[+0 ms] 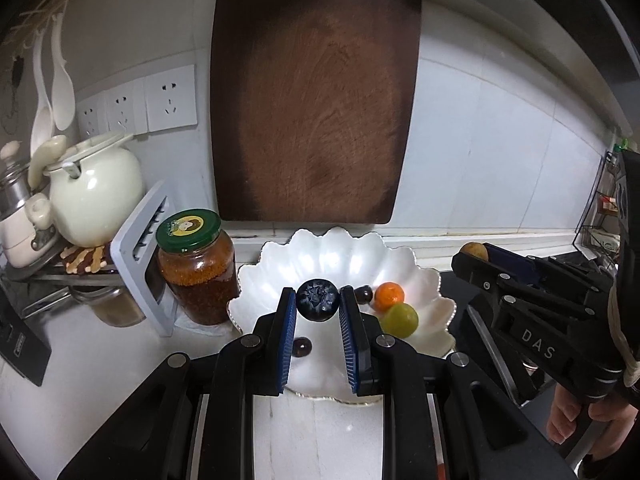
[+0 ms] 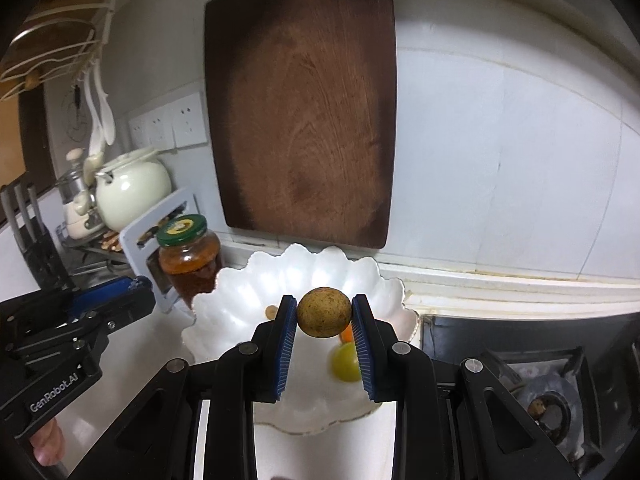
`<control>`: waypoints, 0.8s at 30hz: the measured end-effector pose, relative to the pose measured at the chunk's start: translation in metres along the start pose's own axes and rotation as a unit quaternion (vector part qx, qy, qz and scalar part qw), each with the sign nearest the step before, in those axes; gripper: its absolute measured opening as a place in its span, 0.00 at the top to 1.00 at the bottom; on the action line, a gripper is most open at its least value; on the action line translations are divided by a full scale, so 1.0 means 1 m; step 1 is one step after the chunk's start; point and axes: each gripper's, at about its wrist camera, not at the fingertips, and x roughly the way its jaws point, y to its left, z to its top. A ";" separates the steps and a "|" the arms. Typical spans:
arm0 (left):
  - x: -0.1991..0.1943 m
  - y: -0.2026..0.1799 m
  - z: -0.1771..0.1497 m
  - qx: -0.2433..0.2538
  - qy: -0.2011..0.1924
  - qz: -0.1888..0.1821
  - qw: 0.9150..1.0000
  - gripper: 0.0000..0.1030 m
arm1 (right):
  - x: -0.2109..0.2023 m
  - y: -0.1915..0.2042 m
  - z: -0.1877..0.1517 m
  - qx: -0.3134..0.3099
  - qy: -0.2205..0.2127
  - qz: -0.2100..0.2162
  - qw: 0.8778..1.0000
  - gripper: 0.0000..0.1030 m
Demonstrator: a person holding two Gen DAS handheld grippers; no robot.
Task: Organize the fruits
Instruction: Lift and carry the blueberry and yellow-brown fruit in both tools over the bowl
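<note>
Left gripper is clenched on a dark blueberry-like fruit, pinched at the pad tips and held over the near-left part of the white scalloped bowl. Right gripper is clamped on a round tan fruit, over the same bowl's middle. Key relation: the bowl lies directly below and just ahead of both tips, so the drop is straight down; neither hand is clearly nearer. Round fruits, no long axis. Already in the bowl: orange fruit, green fruit, 2 small dark fruits. Bowl's near rim is hidden behind the fingers; the green and orange fruits are half-occluded in the right wrist view.
</note>
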 end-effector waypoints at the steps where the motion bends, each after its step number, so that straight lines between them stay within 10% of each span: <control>1: 0.005 0.001 0.002 -0.001 0.004 0.001 1.000 0.78 | 0.005 -0.001 0.002 0.002 0.005 0.003 1.000 0.71; 24: 0.110 0.021 0.016 -0.011 0.121 0.009 0.993 0.78 | 0.101 -0.005 0.016 0.004 0.123 0.015 0.992 0.71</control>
